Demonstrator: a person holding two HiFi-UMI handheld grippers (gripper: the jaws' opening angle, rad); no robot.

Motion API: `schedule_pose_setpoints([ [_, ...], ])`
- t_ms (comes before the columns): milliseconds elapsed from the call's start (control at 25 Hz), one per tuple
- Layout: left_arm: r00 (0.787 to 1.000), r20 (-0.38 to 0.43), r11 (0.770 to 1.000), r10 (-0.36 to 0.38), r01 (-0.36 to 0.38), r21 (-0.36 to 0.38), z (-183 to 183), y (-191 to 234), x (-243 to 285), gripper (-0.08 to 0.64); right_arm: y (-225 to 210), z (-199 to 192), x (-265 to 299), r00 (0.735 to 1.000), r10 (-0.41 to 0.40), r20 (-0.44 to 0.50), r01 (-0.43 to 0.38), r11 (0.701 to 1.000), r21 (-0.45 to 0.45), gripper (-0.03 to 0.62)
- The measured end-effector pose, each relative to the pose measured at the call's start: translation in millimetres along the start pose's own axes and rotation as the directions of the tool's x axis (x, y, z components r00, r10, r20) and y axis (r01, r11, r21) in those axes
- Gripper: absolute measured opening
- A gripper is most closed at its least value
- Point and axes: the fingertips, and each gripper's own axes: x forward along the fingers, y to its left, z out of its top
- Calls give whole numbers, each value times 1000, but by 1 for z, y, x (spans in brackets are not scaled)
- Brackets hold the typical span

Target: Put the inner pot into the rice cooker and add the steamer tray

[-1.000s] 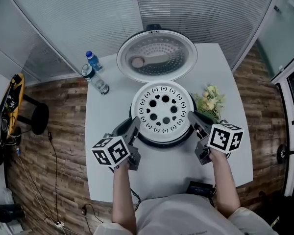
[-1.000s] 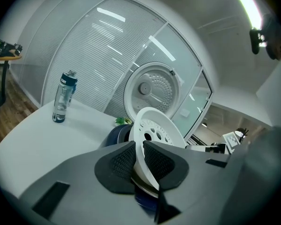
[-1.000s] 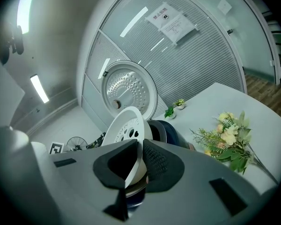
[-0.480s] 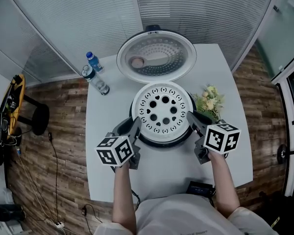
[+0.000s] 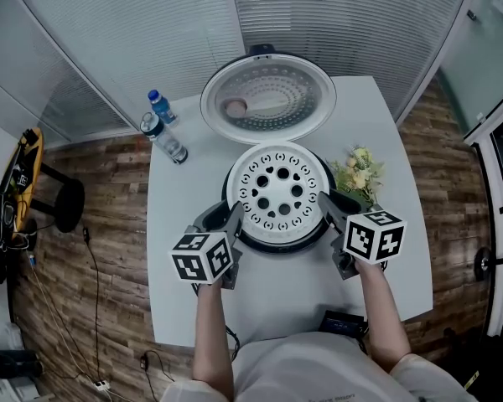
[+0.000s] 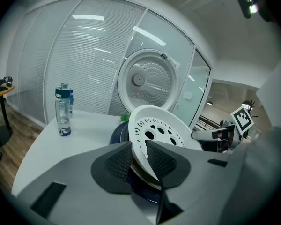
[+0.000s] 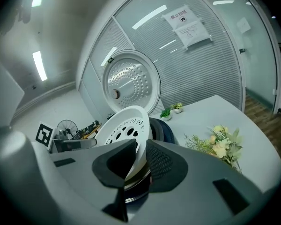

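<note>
Head view: the rice cooker stands at the centre of the white surface with its lid swung open at the far side. The white perforated steamer tray sits level in the cooker's mouth. The left tool is at the tray's near-left edge and the right tool at its near-right edge. Two water bottles lie at the far-left corner, and a bunch of flowers lies just right of the cooker. Left gripper view: the tray's rim passes between the two ribbed pads. The jaws have just been opening and now stand a little way apart, loose about the rim rather than clamped on it. An upright bottle stands well to the left, and the open lid rises behind the tray. Right gripper view: the tray's opposite rim stands between the pads. These jaws have also just been opening, by a smaller amount, and are parted narrowly around the rim. Below the tray, inside the dark housing, shows the metal rim of the inner pot. The flowers lie on the surface to the right, and a small potted plant stands beyond the cooker.
</note>
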Motion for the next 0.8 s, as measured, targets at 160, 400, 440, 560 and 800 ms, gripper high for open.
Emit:
schedule_pose_setpoints([
  [160, 1000, -11, 1000, 12, -12, 18, -1, 1, 3, 92, -2, -1, 2, 1000, -16, -8, 15, 1000, -19, 67],
  [400, 999, -26, 998, 30, -29, 50, -3, 0, 5, 101, -6, -3, 5, 998, -55, -20, 53, 996, -74, 80],
  [440, 999, -30, 998, 34, -33, 56, -4, 1, 6, 103, -7, -3, 5, 998, -62, -20, 60, 995, -82, 80],
  [560, 998, -38, 996, 50, -47, 76, -5, 2, 7, 109, -7, -3, 6, 997, -73, -20, 71, 993, -94, 81],
  [800, 997, -45, 993, 67, -62, 102, -6, 2, 8, 114, -8, -4, 6, 995, -96, -19, 93, 987, -128, 84],
])
